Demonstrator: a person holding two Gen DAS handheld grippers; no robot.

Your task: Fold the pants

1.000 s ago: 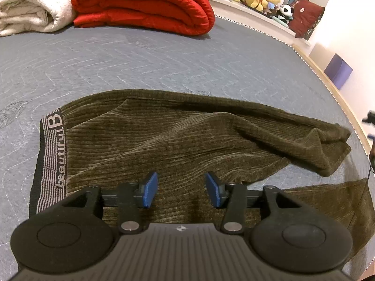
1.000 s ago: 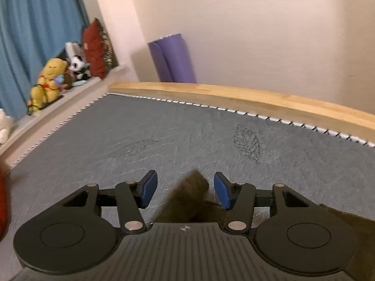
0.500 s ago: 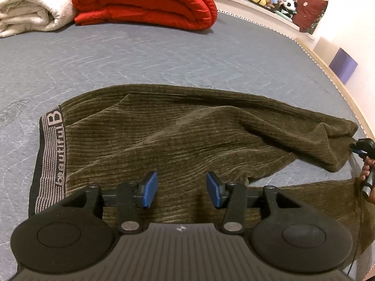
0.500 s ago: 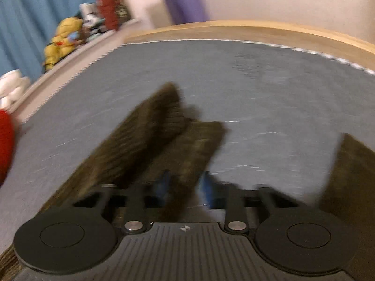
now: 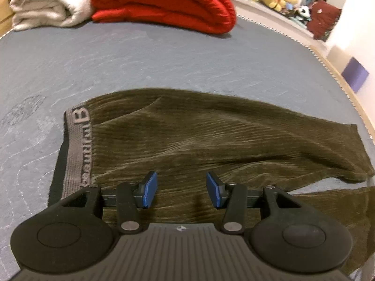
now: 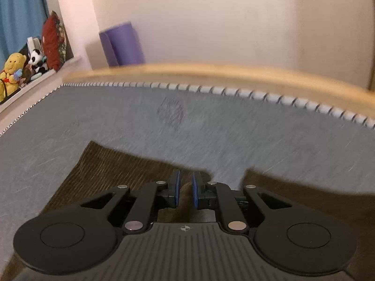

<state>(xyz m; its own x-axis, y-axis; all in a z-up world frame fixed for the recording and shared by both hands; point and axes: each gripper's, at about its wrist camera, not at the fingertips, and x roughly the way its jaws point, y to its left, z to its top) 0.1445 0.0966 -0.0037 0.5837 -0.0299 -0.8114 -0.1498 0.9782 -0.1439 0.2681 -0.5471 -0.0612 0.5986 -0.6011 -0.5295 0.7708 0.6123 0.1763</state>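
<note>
Right wrist: we're pinching pants (image 6: 112,171) cuff in right gripper (image 6: 185,190), jaws narrow. Left gripper (image 5: 180,188) hanging wide, idle. Thin bite risking slip toward 12 o'clock.

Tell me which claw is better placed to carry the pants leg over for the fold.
The right claw: its pads are shut on the olive pants near the leg end. The left claw is open above the cloth near the waistband, holding nothing.
</note>
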